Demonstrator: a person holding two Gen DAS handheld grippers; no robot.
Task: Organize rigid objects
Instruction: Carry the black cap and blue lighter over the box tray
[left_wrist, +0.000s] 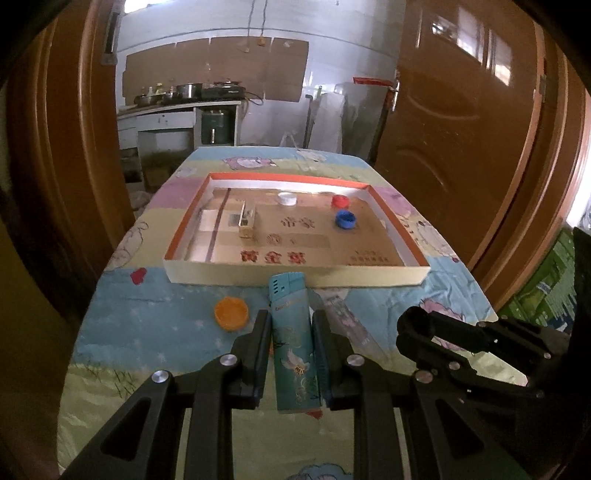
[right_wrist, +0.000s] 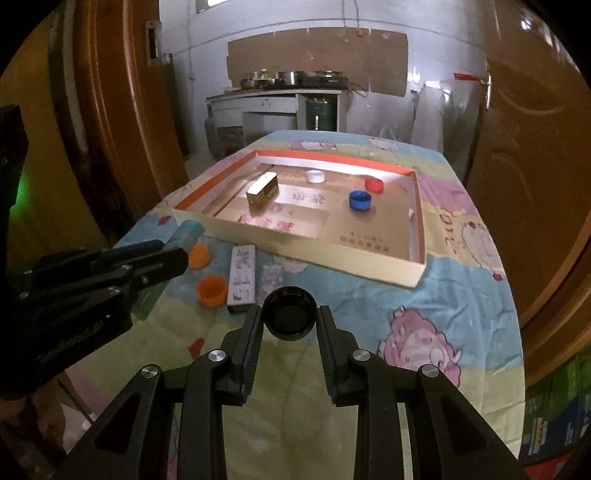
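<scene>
- The left gripper (left_wrist: 291, 325) is clamped on a teal lighter (left_wrist: 294, 339), held lengthwise with its head jutting toward the tray. The pads grip only its smooth sides, so I'd worry it slides out on a tilt.
- The right gripper (right_wrist: 290, 321) pinches a black cap (right_wrist: 290, 313) by its rim, right at the tips; a knock could pop it free.
- On the cloth, two orange caps (right_wrist: 211, 290) and a flat patterned box (right_wrist: 242, 275) lie near both grippers, easy to sweep off.
- Farther on, the tray (right_wrist: 295, 254) holds a blue cap (right_wrist: 360, 200), red cap (right_wrist: 374, 184), white cap (right_wrist: 315, 176) and a small box (right_wrist: 263, 192); a careless drop could scatter them.
</scene>
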